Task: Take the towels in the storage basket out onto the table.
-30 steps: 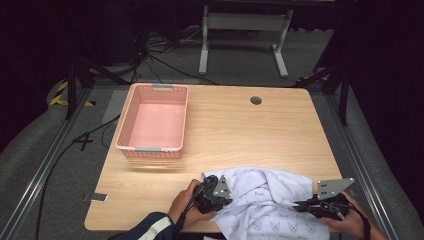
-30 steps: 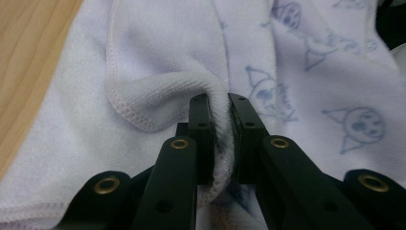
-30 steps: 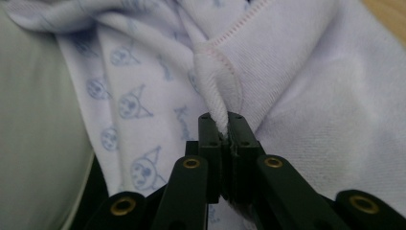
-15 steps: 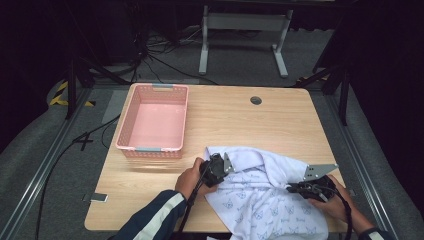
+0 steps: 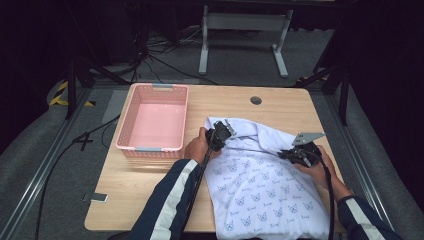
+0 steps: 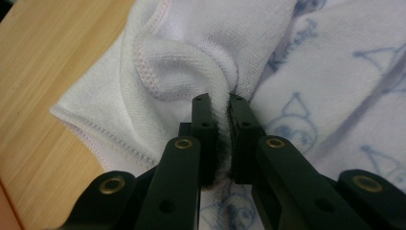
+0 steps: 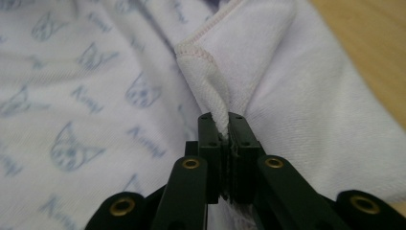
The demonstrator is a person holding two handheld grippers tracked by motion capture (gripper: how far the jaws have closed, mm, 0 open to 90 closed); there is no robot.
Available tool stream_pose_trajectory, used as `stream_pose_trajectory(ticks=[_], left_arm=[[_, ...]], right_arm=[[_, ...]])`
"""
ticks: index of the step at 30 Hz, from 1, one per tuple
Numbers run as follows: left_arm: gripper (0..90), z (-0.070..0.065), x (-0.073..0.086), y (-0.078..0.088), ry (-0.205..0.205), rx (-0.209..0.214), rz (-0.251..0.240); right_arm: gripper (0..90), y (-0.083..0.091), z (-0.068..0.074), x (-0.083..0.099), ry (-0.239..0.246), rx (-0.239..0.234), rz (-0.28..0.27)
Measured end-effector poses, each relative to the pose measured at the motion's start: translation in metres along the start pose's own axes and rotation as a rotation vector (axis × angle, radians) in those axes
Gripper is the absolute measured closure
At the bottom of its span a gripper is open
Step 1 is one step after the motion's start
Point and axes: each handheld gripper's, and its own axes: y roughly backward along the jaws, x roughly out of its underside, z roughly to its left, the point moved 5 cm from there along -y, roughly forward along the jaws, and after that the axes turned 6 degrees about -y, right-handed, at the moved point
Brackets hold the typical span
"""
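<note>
Dark studio floor with cables and a grey stand fills the top of the high view; below it sits the wooden table (image 5: pixel 280 102), pale and bare toward its upper right. I see a pink basket (image 5: pixel 155 122) at centre left of the frame, standing on the table with its long side just beside my left hand.

White cloth (image 5: pixel 260 185) with a blue cat print lies spread from frame centre down to the lower right edge, the printed side up, the plain terry side folded over along its upper border.

Left gripper (image 6: pixel 221 122): clenched on a rolled hem of the cloth, fabric bunched between the jaws; in the high view it sits at frame centre, at the cloth's upper left corner (image 5: pixel 220 135).

Right gripper (image 7: pixel 225 125): clamped tight on a stitched hem fold, jaws nearly meeting. High view puts it right of centre (image 5: pixel 292 154), at the cloth's right edge.

Both gripped corners lie well apart, cloth stretched between them.
</note>
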Motion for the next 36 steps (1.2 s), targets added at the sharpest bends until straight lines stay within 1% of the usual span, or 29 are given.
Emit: stream_pose_trajectory(ticks=[2,3,5,8,9,10,11,12,13,14,15,16,17,18,19,20,21,22,24,25,27,28,29,30,31,32,33,34,36], left_arm=[[83.8,0.0,-0.007,0.016,0.042,0.02,-0.094],[83.7,0.001,-0.01,0.027,0.05,0.024,-0.129],[83.7,0.002,-0.017,0.052,0.057,0.015,-0.218],[83.7,0.004,-0.026,0.099,0.07,0.041,-0.352],[83.6,0.002,-0.026,0.108,0.062,0.047,-0.375],[83.6,-0.003,-0.025,0.124,0.054,0.072,-0.422],[83.6,-0.007,-0.023,0.132,0.048,0.08,-0.438],[83.5,-0.015,-0.02,0.141,0.043,0.096,-0.465],[83.5,-0.026,-0.014,0.15,0.022,0.134,-0.486],[83.5,-0.037,-0.009,0.155,-0.001,0.158,-0.484],[83.4,-0.046,-0.004,0.158,-0.006,0.183,-0.489],[83.4,-0.061,0.003,0.16,-0.025,0.227,-0.492],[83.3,-0.07,0.008,0.161,-0.034,0.253,-0.487],[83.3,-0.082,0.015,0.161,-0.04,0.291,-0.476],[83.2,-0.097,0.022,0.16,-0.068,0.332,-0.452],[83.2,-0.106,0.026,0.159,-0.073,0.356,-0.446],[83.2,-0.119,0.032,0.157,-0.077,0.403,-0.431],[83.1,-0.13,0.038,0.154,-0.096,0.441,-0.406],[83.0,-0.151,0.05,0.146,-0.137,0.482,-0.325],[83.0,-0.158,0.055,0.142,-0.151,0.485,-0.289],[83.0,-0.166,0.064,0.129,-0.163,0.481,-0.215],[83.1,-0.165,0.067,0.124,-0.179,0.458,-0.186],[83.1,-0.164,0.07,0.12,-0.191,0.437,-0.154],[83.2,-0.161,0.072,0.115,-0.193,0.416,-0.139],[83.5,-0.161,0.072,0.115,-0.193,0.416,-0.139],[83.6,-0.153,0.073,0.111,-0.155,0.414,-0.131],[83.7,-0.146,0.072,0.109,-0.162,0.375,-0.114],[83.7,-0.142,0.072,0.107,-0.161,0.364,-0.11],[83.9,-0.13,0.072,0.1,-0.133,0.346,-0.11]], right_arm=[[86.6,0.008,-0.004,-0.009,-0.02,-0.002,-0.057],[86.6,0.015,-0.005,-0.012,-0.023,0.0,-0.083],[86.7,0.031,-0.005,-0.016,-0.023,0.006,-0.132],[86.7,0.056,-0.007,-0.02,-0.037,-0.007,-0.205],[86.7,0.067,-0.005,-0.02,-0.036,-0.031,-0.223],[86.7,0.073,-0.003,-0.019,-0.027,-0.045,-0.232],[86.7,0.084,0.0,-0.017,-0.01,-0.06,-0.245],[86.7,0.09,0.003,-0.015,0.001,-0.074,-0.251],[86.7,0.098,0.006,-0.012,0.014,-0.1,-0.253],[86.6,0.106,0.012,-0.007,0.028,-0.123,-0.254],[86.6,0.112,0.016,-0.002,0.043,-0.141,-0.251],[86.6,0.116,0.019,0.003,0.055,-0.16,-0.24],[86.6,0.121,0.026,0.011,0.074,-0.183,-0.223],[86.6,0.123,0.03,0.016,0.086,-0.188,-0.209],[86.6,0.124,0.034,0.023,0.097,-0.197,-0.187],[86.6,0.125,0.041,0.032,0.109,-0.22,-0.158],[86.6,0.126,0.045,0.038,0.121,-0.229,-0.139],[86.6,0.125,0.05,0.045,0.126,-0.241,-0.115],[86.6,0.121,0.06,0.062,0.162,-0.269,-0.046],[86.6,0.118,0.065,0.07,0.169,-0.282,-0.013],[86.6,0.11,0.07,0.083,0.173,-0.302,0.039],[86.6,0.103,0.072,0.09,0.172,-0.307,0.071],[86.6,0.097,0.073,0.095,0.172,-0.297,0.101],[86.6,0.093,0.072,0.098,0.178,-0.282,0.125],[86.6,0.088,0.071,0.101,0.176,-0.269,0.144],[86.6,0.083,0.07,0.103,0.169,-0.26,0.159],[86.6,0.079,0.068,0.104,0.168,-0.249,0.165],[86.7,0.076,0.065,0.104,0.154,-0.245,0.159],[86.8,0.073,0.059,0.102,0.129,-0.225,0.14]])
